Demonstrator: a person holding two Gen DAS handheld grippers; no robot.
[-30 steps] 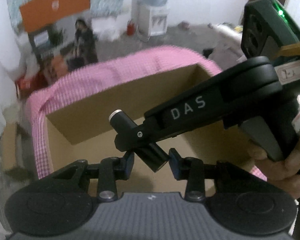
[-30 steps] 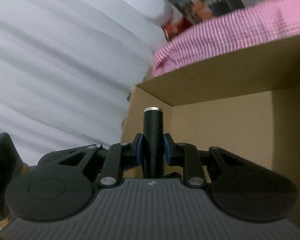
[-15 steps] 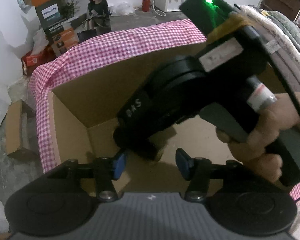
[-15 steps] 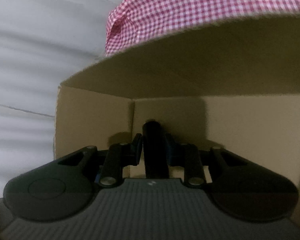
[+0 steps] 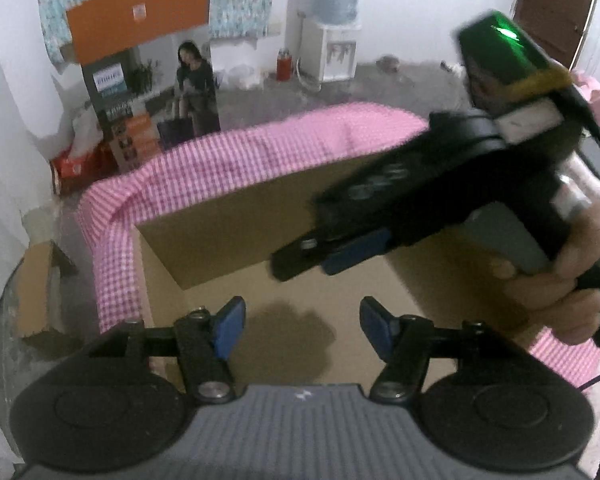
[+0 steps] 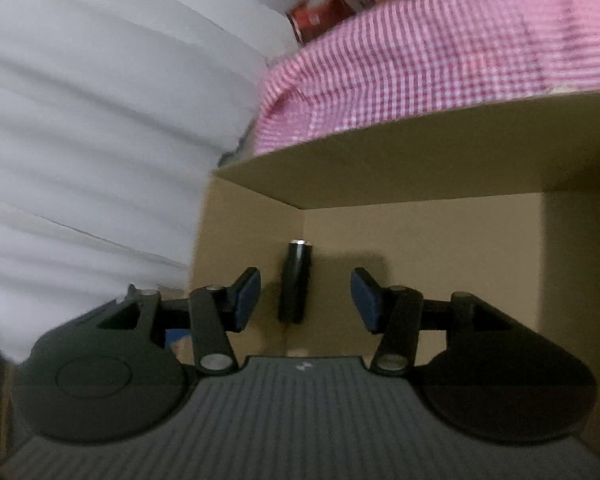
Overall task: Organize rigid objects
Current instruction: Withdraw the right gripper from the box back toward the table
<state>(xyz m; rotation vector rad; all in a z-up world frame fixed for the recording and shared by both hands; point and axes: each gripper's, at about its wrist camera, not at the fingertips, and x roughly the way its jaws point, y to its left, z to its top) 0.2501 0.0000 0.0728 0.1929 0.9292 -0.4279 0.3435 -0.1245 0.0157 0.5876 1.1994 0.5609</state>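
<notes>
Black cylinder (image 6: 295,280) released into cardboard box (image 6: 420,168), right gripper (image 6: 305,300) jaws opening around it, left gripper (image 5: 302,326) opening empty.

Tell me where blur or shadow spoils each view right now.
Left wrist view: the right gripper is smeared by motion, the checked cloth is soft, and a dark shadow lies on the box floor. Right wrist view: cloth and white backdrop streak, and the black cylinder sits dim under the shading flap.
</notes>
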